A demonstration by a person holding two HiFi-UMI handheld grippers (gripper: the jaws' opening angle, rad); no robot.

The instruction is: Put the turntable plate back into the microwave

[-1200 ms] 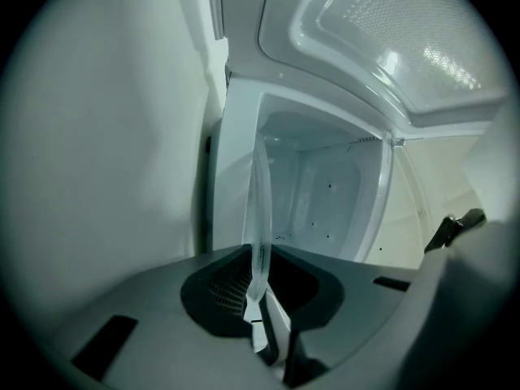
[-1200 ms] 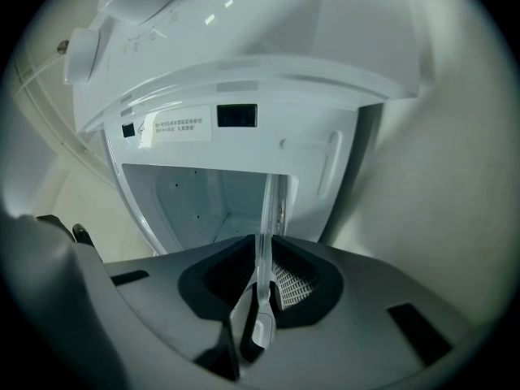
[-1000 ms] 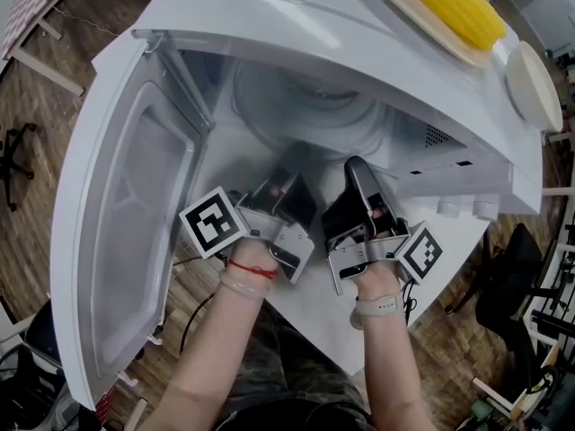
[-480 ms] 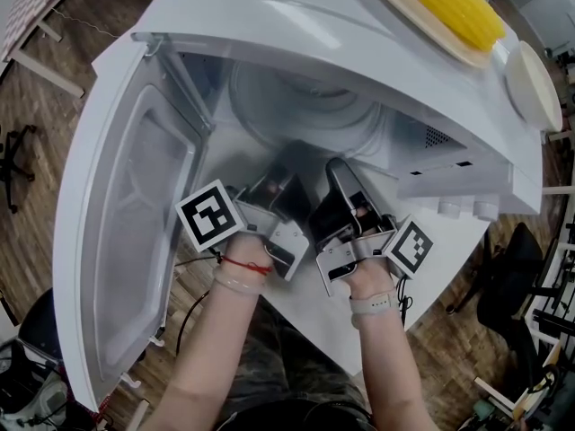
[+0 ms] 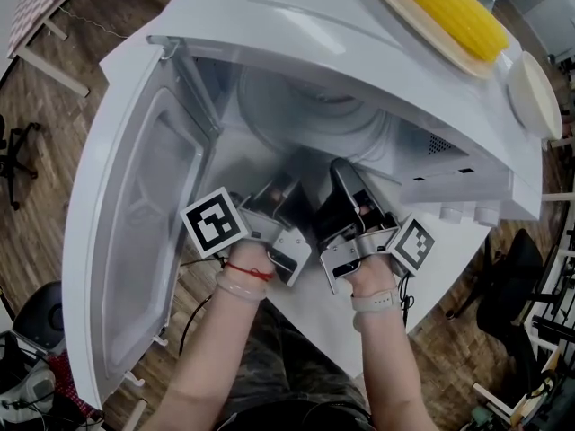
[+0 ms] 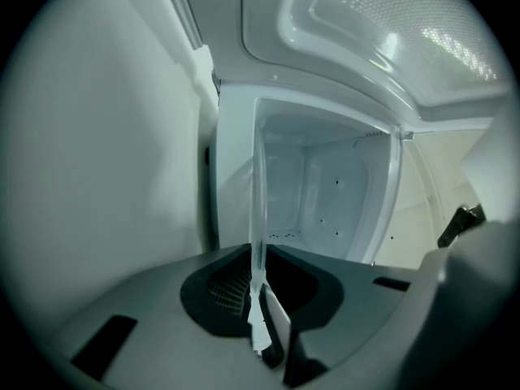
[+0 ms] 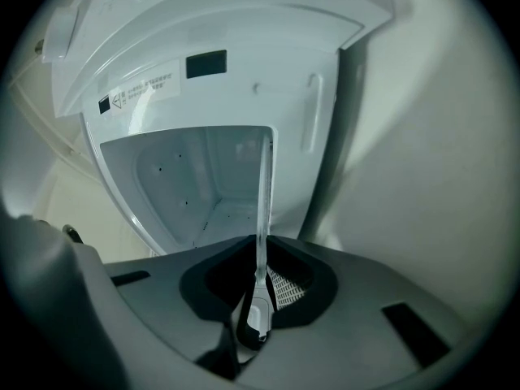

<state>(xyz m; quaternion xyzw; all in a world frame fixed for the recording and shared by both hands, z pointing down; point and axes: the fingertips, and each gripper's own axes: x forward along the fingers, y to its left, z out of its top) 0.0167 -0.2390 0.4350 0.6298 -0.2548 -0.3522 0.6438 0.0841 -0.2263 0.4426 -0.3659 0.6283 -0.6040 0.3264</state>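
The clear glass turntable plate (image 5: 310, 115) lies mostly inside the white microwave (image 5: 296, 25), its near rim at the cavity mouth. My left gripper (image 5: 286, 194) is shut on that rim at the left. My right gripper (image 5: 349, 185) is shut on it just to the right. In the left gripper view the plate (image 6: 258, 210) shows edge-on as a thin glass strip pinched in the gripper (image 6: 262, 335), with the cavity (image 6: 325, 185) behind. The right gripper view has the same strip (image 7: 262, 201) clamped in its gripper (image 7: 255, 319).
The microwave door (image 5: 135, 232) hangs open at the left, close to my left arm. On top of the microwave sit a tray with a yellow corn cob (image 5: 454, 12) and a white dish (image 5: 533, 92). The microwave rests on a white table (image 5: 431, 259) over wooden floor.
My right gripper has shifted a little left, closer to the left one. Both stay shut on the plate's rim at the cavity mouth.
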